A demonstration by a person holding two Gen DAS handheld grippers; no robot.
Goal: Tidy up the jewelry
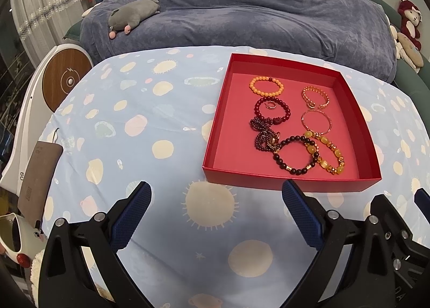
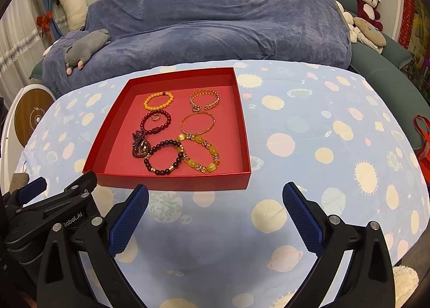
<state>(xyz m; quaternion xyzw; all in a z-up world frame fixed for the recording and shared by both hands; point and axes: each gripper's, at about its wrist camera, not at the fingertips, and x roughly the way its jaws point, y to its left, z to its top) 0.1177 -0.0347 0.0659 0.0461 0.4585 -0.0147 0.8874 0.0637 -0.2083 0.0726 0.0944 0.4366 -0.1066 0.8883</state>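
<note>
The left gripper [image 1: 216,198], black-framed with blue textured pads, fills the bottom of its view with its fingers spread wide and nothing between them; the right gripper [image 2: 215,199] sits the same way, wide open and holding nothing. Both hover low over a pale blue tablecloth printed with cream suns and planets [image 1: 129,125], and bare cloth lies between each pair of fingertips. In the right wrist view the left gripper's black body shows at lower left, lettered "Robot.AI". Just beyond the fingertips stands a shallow square red cardboard box [image 1: 293,184], toward the right of the left view and left of centre in the right view [image 2: 172,182], with open cloth spreading wide on its other sides. Inside, touching or overlapping, lie an orange bead bracelet [image 1: 266,87], a gold chain-link cuff [image 1: 315,96], a dark red bead bracelet [image 1: 272,110] with a small ring inside it, a thin rose-gold bangle [image 1: 316,120], a tangled purple bead strand [image 1: 264,137], a black bead bracelet [image 1: 294,156] and a chunky yellow stone bracelet [image 1: 326,156]. At the cloth's left edge hangs a grey pouch [image 1: 36,173] with unreadable print; beside it a white device [image 1: 20,152] is marked "60". Behind the table spreads a blue-covered sofa [image 1: 242,12] with a grey plush animal [image 1: 131,14].
</note>
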